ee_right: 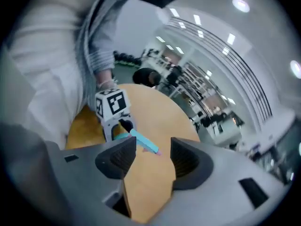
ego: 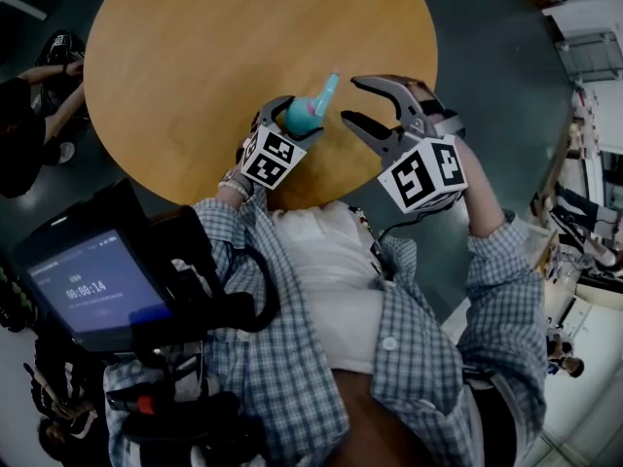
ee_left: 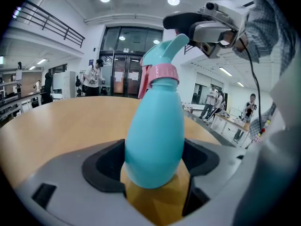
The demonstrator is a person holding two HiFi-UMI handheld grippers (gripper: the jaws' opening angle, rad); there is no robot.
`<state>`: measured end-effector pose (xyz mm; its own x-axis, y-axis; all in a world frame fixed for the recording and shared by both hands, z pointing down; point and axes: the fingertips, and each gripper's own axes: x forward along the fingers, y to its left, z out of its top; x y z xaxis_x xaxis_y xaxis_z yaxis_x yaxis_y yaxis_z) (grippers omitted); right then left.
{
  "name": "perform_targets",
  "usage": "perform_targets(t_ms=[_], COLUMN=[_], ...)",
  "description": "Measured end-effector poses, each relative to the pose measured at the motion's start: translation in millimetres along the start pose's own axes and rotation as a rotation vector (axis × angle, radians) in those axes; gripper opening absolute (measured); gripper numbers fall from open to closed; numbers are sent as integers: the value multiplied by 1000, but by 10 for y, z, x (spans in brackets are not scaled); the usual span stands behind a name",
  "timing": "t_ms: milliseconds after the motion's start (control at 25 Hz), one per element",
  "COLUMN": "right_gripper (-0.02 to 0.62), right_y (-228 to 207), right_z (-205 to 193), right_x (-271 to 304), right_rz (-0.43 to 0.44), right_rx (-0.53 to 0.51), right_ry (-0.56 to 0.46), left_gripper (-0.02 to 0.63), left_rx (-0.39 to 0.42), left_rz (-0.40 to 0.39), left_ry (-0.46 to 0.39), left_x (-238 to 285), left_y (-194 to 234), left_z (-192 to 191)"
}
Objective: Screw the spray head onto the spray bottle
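Note:
A teal spray bottle [ego: 304, 113] stands tilted over the near edge of the round wooden table [ego: 195, 47]. Its teal spray head [ee_left: 162, 48] sits on top above a pink collar [ee_left: 163, 73]. My left gripper [ego: 284, 117] is shut on the bottle's body [ee_left: 154, 135], whose sides press against both pads. To the bottle's right, a little apart from it, my right gripper [ego: 352, 100] is open with nothing between its jaws. In the right gripper view the bottle's nozzle [ee_right: 145, 142] shows beyond the open jaws, next to the left gripper's marker cube [ee_right: 111, 105].
The table edge runs just in front of my body, with dark floor around it. A person [ego: 29, 115] sits at the far left. A device with a lit screen [ego: 92, 285] hangs at my lower left. Desks and people stand in the background.

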<state>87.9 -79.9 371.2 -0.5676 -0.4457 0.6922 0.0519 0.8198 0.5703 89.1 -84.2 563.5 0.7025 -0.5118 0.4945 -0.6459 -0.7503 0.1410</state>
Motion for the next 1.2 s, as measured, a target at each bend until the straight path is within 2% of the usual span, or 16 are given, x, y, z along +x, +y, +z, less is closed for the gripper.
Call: perform_targets(t_ms=[80,200,320,400,600,680,760,920,1000,1200], right_gripper=[221,221,221,221,219,219,213,128,110,106], right_y=[30,130,197,226,387,447,498,526,521,540], right_z=[19,8,-57,-107,-304,-373,-394,-459,-472,-491], right_x=[54,170,325,446,616,657,709,747,716,609], right_rz=[85,253,372,426,536,564,571,573,567,570], right_rx=[-231,-494,-764,-877,-1073,-1116,-1116,-1133,-1139,-1060], right_ry=[22,30,46,61,125,131,127,161,152,186], left_gripper=[380,380,380,380,380,380,380,380,380,380], left_rx=[-1,-4,-3,-2,0,2,7,11,17,40], left_rz=[1,-3,-3,-1,-2,-3,-7,-13,-16,-31], left_ry=[1,6,7,6,5,7,9,5,3,4], left_x=[8,28,51,61,99,111,125,152,155,167], left_y=[3,-12,-7,0,-26,-37,-53,-77,-87,-155], left_z=[9,11,25,35,48,51,56,86,101,123])
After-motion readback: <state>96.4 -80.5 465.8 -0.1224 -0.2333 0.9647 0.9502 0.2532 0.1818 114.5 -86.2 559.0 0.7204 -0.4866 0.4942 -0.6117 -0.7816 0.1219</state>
